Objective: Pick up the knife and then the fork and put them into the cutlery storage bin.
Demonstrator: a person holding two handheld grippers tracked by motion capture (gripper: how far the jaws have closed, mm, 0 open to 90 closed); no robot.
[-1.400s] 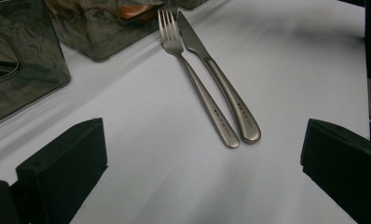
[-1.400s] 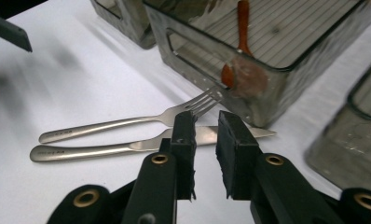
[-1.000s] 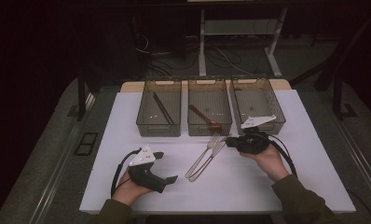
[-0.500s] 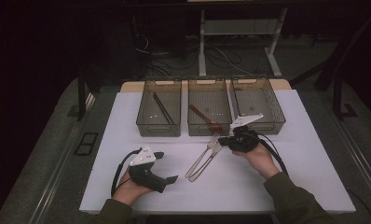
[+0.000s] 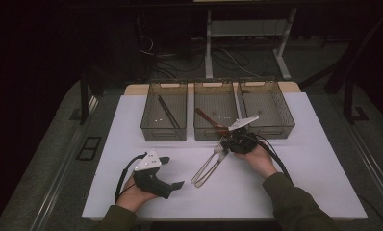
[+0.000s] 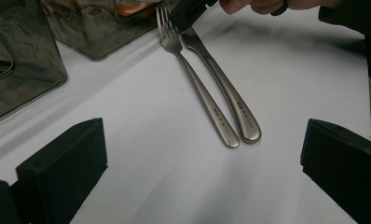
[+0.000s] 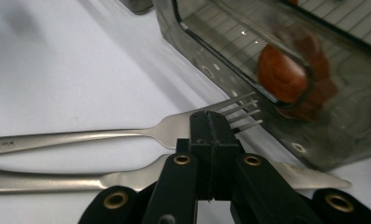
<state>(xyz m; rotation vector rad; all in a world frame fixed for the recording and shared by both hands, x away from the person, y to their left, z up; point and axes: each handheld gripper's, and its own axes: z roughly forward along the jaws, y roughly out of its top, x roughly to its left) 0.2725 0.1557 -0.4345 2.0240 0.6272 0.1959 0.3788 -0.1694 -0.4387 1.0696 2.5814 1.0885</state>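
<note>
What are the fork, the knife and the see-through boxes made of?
The fork and the knife look like brushed steel: grey, with a dull sheen and stamped handles. The boxes look like smoky clear plastic, since a dark stick shows through one wall, though tinted glass can't be ruled out.
</note>
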